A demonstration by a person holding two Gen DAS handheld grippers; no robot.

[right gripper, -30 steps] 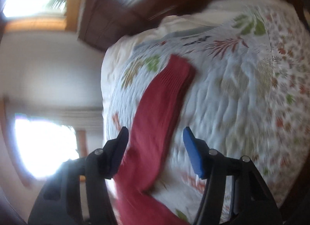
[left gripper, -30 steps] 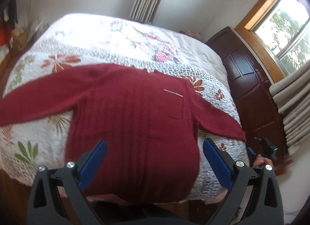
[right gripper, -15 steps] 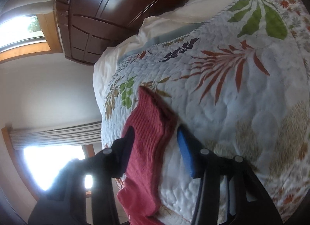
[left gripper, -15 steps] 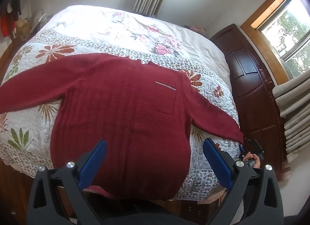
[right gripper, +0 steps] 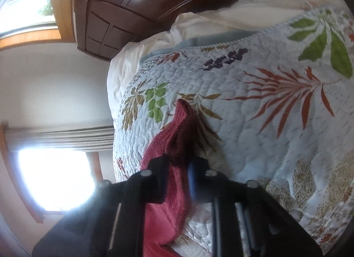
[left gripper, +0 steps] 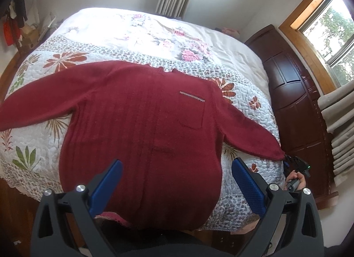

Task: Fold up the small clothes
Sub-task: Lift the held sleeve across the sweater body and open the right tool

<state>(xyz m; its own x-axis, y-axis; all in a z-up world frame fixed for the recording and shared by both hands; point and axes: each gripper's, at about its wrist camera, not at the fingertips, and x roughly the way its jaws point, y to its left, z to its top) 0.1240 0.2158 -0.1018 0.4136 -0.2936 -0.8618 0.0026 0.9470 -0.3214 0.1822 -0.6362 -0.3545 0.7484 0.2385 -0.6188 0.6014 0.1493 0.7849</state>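
Left wrist view: ribbed dark-red knit sweater [left gripper: 141, 124] lies flat on the quilted floral bedspread [left gripper: 247, 102]; left gripper [left gripper: 177, 188] spread above its hem. Right gripper [right gripper: 179, 168] apparently pinches the right cuff [right gripper: 181, 128].

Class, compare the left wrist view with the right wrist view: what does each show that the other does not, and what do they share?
Left wrist only: the whole red sweater spread flat, its chest pocket, and the open left gripper above the hem.
Right wrist only: the right gripper closed on the sleeve cuff, seen close up.
Both: the sweater, the floral quilt, the dark wooden cabinet.
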